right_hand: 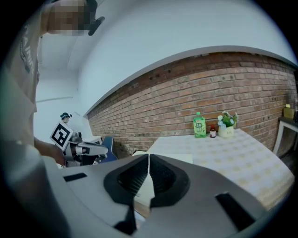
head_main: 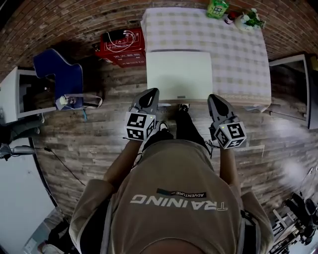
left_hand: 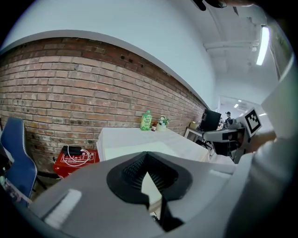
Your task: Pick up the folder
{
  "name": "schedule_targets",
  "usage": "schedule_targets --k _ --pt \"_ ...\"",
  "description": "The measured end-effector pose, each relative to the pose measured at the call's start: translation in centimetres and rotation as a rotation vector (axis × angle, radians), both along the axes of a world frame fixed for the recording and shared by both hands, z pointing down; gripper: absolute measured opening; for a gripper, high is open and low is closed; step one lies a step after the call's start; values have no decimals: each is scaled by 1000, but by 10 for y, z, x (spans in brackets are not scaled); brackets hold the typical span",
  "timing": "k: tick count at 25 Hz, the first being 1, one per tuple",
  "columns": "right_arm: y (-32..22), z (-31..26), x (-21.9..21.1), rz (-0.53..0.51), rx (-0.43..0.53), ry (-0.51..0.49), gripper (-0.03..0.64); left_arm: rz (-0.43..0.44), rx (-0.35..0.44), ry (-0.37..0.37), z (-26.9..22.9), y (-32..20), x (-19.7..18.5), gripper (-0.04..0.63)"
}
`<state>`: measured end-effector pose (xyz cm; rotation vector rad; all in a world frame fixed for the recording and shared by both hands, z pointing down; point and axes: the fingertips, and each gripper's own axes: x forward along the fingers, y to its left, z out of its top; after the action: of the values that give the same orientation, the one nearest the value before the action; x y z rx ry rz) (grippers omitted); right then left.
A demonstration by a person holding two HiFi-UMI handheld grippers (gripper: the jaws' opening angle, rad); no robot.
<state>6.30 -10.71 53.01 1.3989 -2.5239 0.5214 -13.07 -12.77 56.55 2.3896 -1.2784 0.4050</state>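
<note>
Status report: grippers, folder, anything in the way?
Left gripper and right gripper shut, empty. Folder flat at the table's near edge, not held. Bottle and plant at the far end, clear.

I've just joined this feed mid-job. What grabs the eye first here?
A pale folder lies flat at the near edge of the checked table, straight ahead of the person. The left tongs and right tongs are both shut and empty, one by each near corner of the folder. On the floor to the left are a red box and a blue chair.
</note>
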Motion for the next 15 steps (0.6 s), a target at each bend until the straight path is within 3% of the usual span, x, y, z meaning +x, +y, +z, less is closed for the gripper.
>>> schedule_targets --k 5,10,15 --pt "-50 16 1 -72 -22 -45 11 -56 -12 -56 -4 -33 1 5" --pt "-94 21 9 -149 -29 -59 11 -55 -31 -106 -13 -64 29 5" --pt "-127 37 20 -225 -79 -74 11 -110 -68 -87 -4 -101 50 5"
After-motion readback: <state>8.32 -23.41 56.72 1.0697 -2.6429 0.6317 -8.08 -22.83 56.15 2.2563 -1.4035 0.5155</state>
